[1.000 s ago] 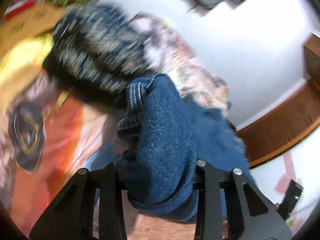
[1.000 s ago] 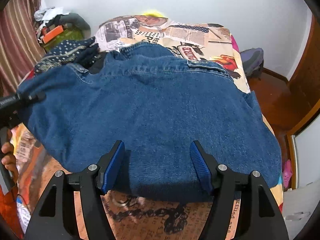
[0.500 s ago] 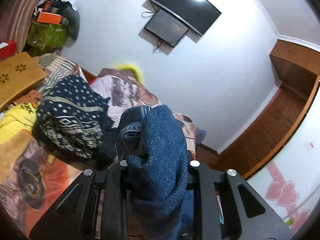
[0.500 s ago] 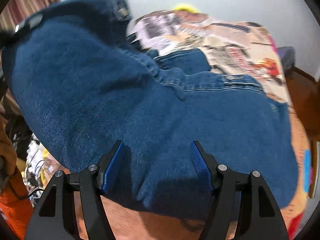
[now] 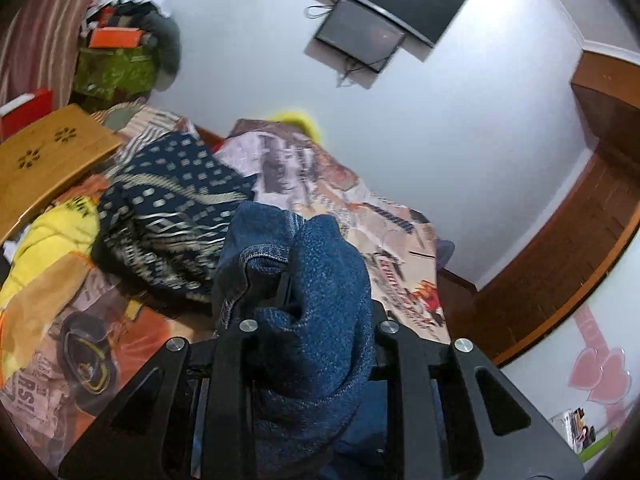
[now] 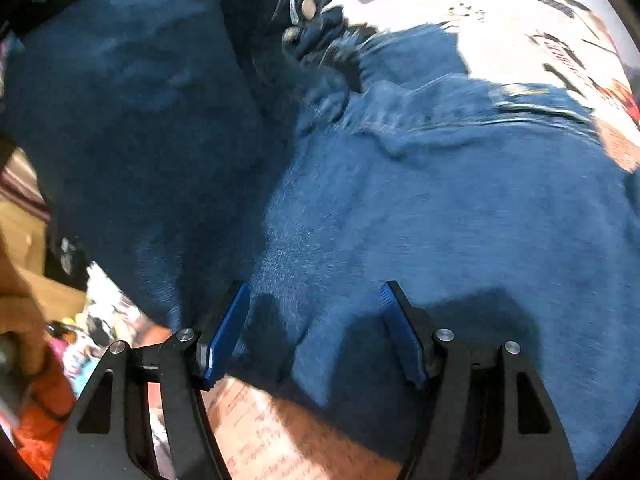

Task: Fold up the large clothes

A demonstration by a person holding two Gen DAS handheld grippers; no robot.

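A large blue denim garment [image 6: 420,208] lies spread on the printed bedsheet [image 6: 500,12]. My left gripper [image 5: 312,320] is shut on a bunched edge of the denim [image 5: 320,300] and holds it lifted above the bed. In the right wrist view this raised part [image 6: 132,128] hangs as a dark fold over the left half of the garment. My right gripper [image 6: 316,332] is open, its blue pads [image 6: 224,340] just above the near hem, holding nothing.
A navy patterned garment [image 5: 168,216] and a yellow one [image 5: 52,236] lie heaped on the bed's left side. A wooden lap table [image 5: 44,160] stands left. Wall screens [image 5: 380,20] hang ahead. A wooden door [image 5: 560,248] is at right.
My left gripper has lifted the gripped denim edge up and across, so a fold now rises over the garment's left side. The right gripper stays open over the hem.
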